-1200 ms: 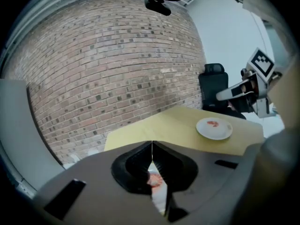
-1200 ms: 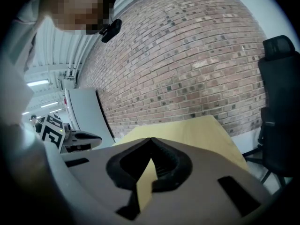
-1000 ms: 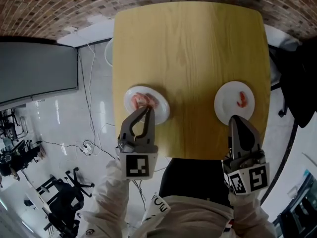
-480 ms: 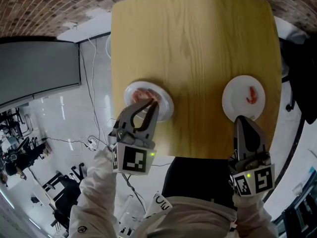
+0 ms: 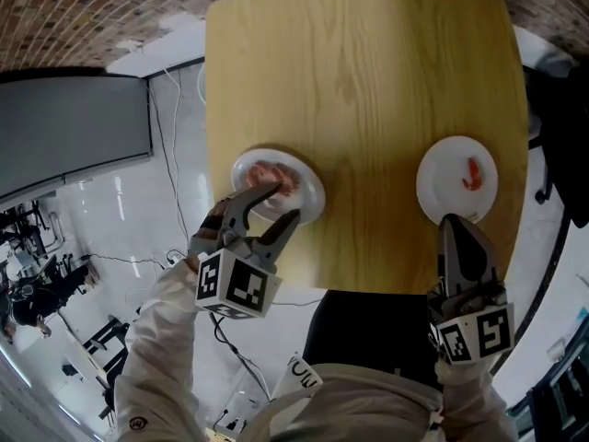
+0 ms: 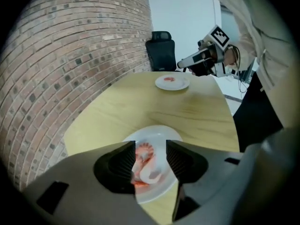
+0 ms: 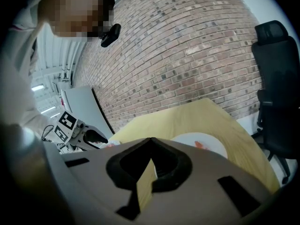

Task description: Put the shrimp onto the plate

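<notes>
Several pink shrimp [image 5: 270, 174] are heaped on the left white plate [image 5: 310, 190] near the table's front edge. My left gripper [image 5: 282, 203] hangs over that plate's near side; its jaws have just been opening and stand open. In the left gripper view the shrimp [image 6: 143, 153] show in the gap of the left gripper [image 6: 151, 157], and neither pad presses on them. The right white plate [image 5: 440, 190] holds one shrimp [image 5: 472, 173]. Just short of its near rim my right gripper [image 5: 449, 219] is shut and empty. In the right gripper view that plate [image 7: 216, 147] and its shrimp [image 7: 200, 145] lie past the shut tips.
The wooden table [image 5: 368, 81] ends at a brick wall behind it. A black office chair [image 7: 277, 78] stands off the table's right side, and cables lie on the glossy floor at the left [image 5: 170, 238]. A dark panel [image 5: 74, 127] stands left of the table.
My left gripper's jaws have gone from shut to open. It has sunk, tipped down and rolled over the left plate. My right gripper has sunk a little and stays shut.
</notes>
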The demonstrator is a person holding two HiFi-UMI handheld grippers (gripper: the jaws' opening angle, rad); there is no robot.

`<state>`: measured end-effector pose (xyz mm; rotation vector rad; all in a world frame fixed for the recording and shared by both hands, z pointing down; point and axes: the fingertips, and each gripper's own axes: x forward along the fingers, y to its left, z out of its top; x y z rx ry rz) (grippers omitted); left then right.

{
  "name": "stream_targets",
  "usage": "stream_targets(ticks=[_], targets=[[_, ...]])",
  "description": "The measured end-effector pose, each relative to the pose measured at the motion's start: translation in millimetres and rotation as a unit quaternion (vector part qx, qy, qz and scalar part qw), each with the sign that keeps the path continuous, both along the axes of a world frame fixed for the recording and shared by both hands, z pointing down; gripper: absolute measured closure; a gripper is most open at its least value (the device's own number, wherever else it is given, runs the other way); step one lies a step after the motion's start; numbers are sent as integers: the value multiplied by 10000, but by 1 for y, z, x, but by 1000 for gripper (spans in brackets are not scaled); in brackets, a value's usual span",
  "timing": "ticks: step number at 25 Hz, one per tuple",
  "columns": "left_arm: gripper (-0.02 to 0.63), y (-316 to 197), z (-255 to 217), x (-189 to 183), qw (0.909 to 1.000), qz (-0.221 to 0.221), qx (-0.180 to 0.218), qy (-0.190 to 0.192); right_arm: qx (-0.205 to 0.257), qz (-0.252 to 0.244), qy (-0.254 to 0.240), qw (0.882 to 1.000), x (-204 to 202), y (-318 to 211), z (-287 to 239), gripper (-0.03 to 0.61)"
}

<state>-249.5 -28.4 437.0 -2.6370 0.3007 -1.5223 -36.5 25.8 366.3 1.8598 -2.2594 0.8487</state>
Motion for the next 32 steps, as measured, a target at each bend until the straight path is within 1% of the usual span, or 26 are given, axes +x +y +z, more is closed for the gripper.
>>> stream_targets(ticks=[3,6,8,9,13,18,23,32], targets=[[422,0,9,-3,9990,305,57,-316,-8,-4,-30,10000,0,2,3,554],[423,3,17,-7,9955,697,-14,-639,-31,12,-48,10000,-1,2,5,554],[433,5,20,-10,9933,878,-81,-752,-49,37,-52,10000,-2,2,6,554],[452,4,21,-10,9926,933,-78,-774,-59,56,-55,10000,-2,2,6,554],[484,2,24,-9,9905,1059,-59,-869,-65,154,-83,9998,0,5,9,555],[511,7,28,-11,9878,1200,-280,-952,-73,224,-125,9996,-4,6,8,554],[540,6,33,-11,9851,1326,-332,-1042,-95,334,-156,9993,-2,7,9,554],[557,7,39,-15,9801,1484,-443,-1240,-55,435,-173,9989,-3,7,7,555]])
